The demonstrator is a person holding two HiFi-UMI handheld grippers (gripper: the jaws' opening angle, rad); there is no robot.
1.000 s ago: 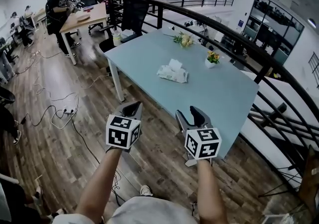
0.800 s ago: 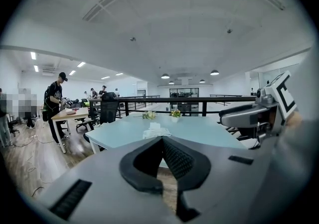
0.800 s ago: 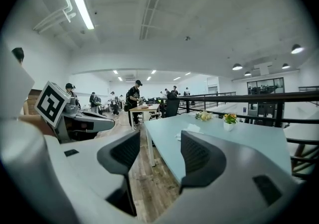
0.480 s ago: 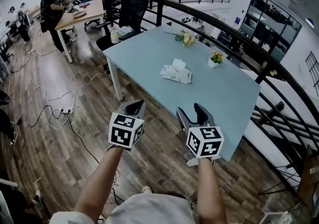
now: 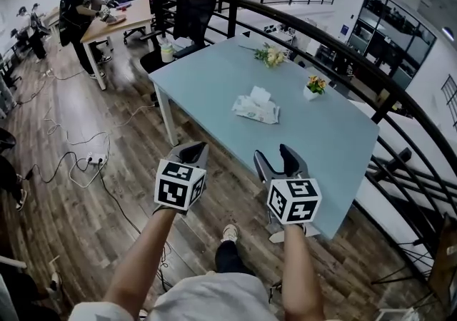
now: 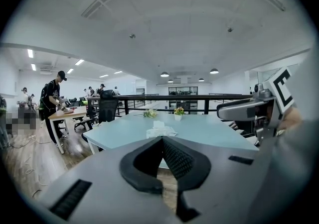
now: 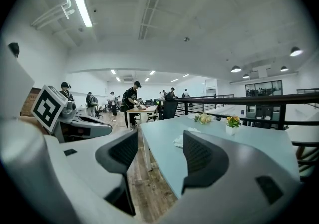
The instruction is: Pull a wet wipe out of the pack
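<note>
The wet wipe pack (image 5: 255,107) lies in the middle of the light blue table (image 5: 321,148), with a white wipe sticking up from its top. Both grippers hover over the wooden floor, short of the table's near edge and well apart from the pack. My left gripper (image 5: 191,150) is shut, its pads touching, with nothing between them. My right gripper (image 5: 275,159) is open and empty. In the left gripper view the pack (image 6: 160,130) shows small just above the closed jaws. The right gripper view has the pack (image 7: 180,140) between its spread jaws, far off.
A small flower pot (image 5: 315,86) and a bouquet (image 5: 268,56) stand on the table's far side. A black railing (image 5: 343,63) runs behind the table. A black office chair (image 5: 191,9) stands at the far end. A person works at a wooden desk (image 5: 121,23). Cables (image 5: 78,162) lie on the floor.
Both grippers and the view have moved forward toward the table, which now sits nearer. The person's foot has stepped into view between the arms.
</note>
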